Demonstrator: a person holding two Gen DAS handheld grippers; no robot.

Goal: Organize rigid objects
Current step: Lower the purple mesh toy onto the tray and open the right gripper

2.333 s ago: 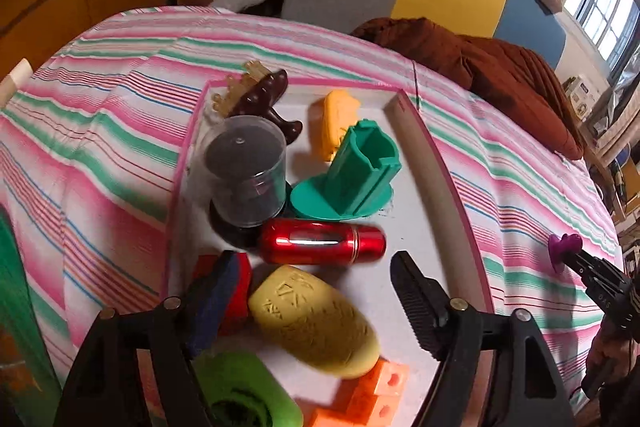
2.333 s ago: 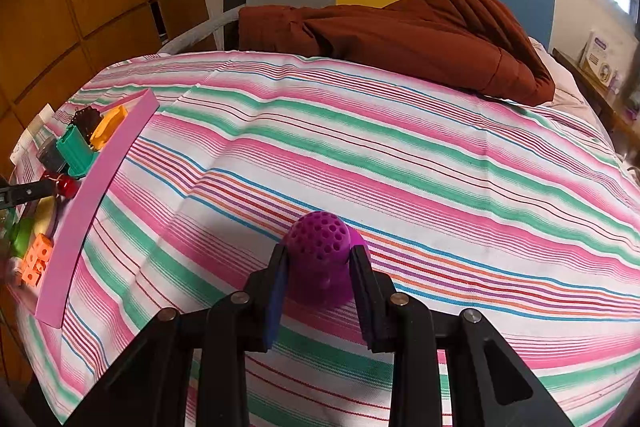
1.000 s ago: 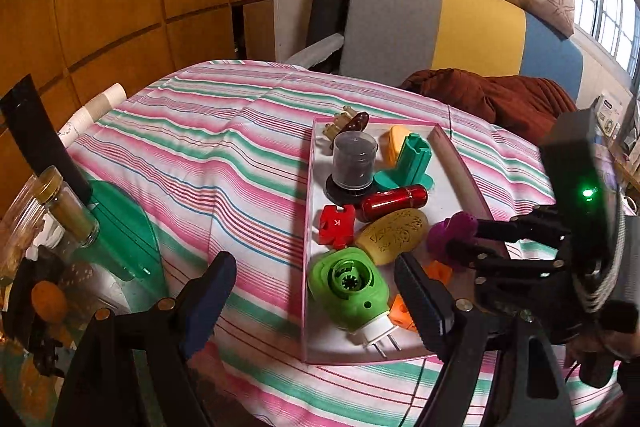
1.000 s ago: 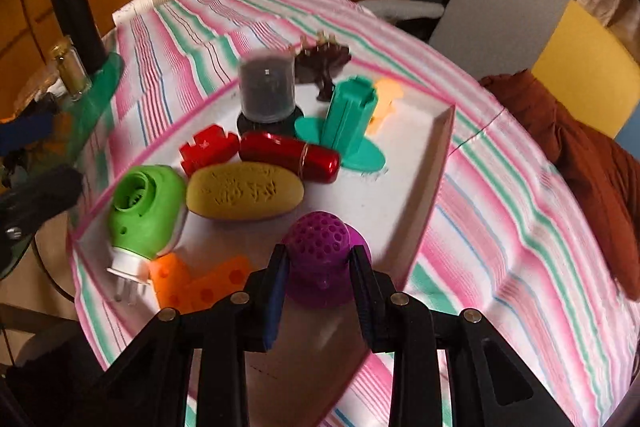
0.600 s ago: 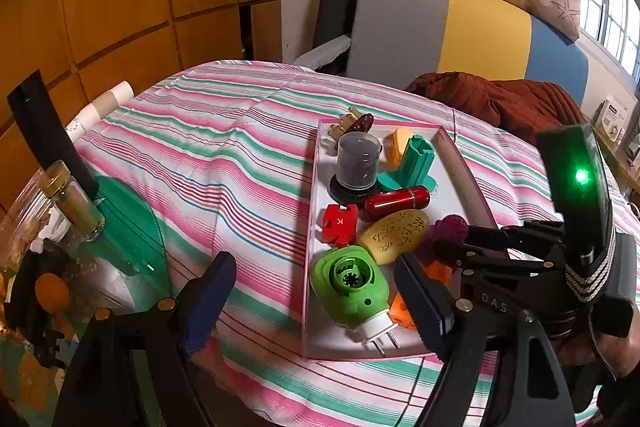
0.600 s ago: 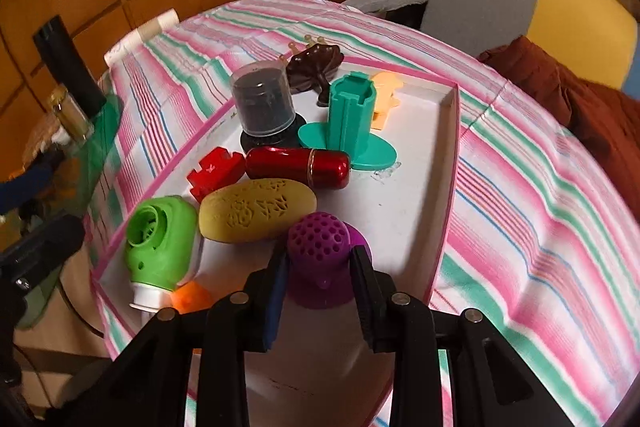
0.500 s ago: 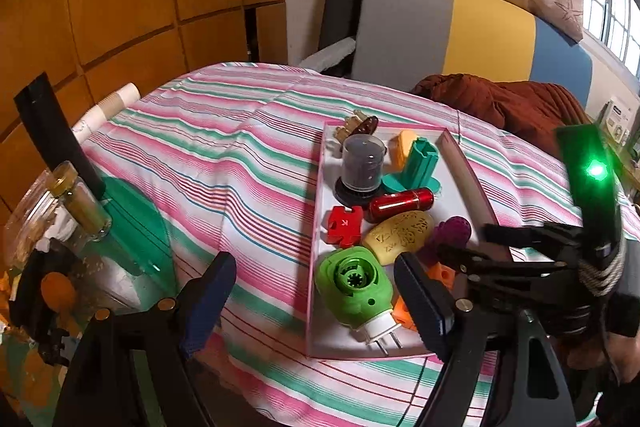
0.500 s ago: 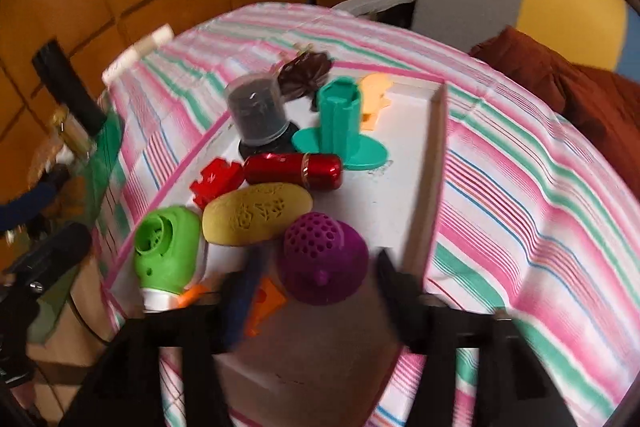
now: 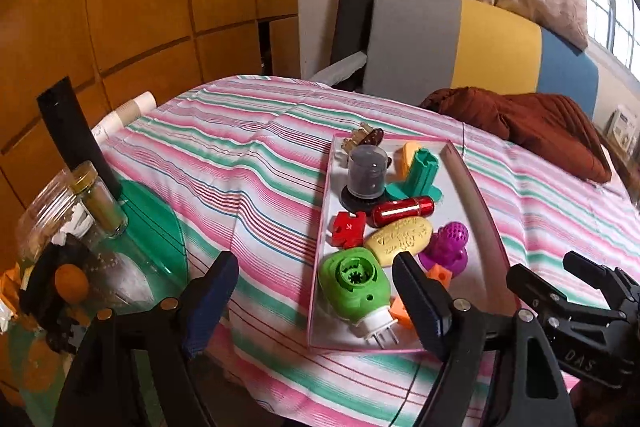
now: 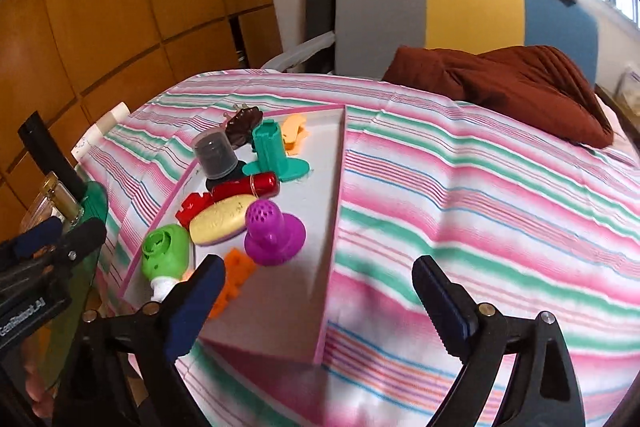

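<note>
1. The tray (image 10: 334, 211), white inside with a pink rim, lay on the striped bedspread (image 10: 460, 187) and served as the landmark for everything else.
2. The purple stopper (image 10: 272, 231) stood upright on the tray floor, near the tray's right wall and free of both tools; in the left wrist view it showed at (image 9: 448, 247).
3. Just left of the stopper lay the yellow oval (image 10: 218, 221), close enough that they looked to be touching.
4. Behind the oval, further up the tray, lay the red tube (image 10: 246, 187) on its side, with the red puzzle piece (image 9: 348, 229) at its left end.
5. At the tray's far end stood the dark capped jar (image 9: 367, 173) and the teal stand (image 9: 418, 175), side by side.
6. At the tray's near end lay the green plug-in (image 9: 354, 285), with orange blocks (image 10: 234, 281) beside it, towards the stopper.
7. The right gripper (image 10: 320, 291) hung above the tray's near right corner, its jaws spread wide and holding nothing.
8. The left gripper (image 9: 316, 291) hovered off the tray's near left side, its jaws likewise spread wide and empty.
9. Past the tray's far end, a brown blanket (image 10: 512, 87) lay heaped on the bedspread.
</note>
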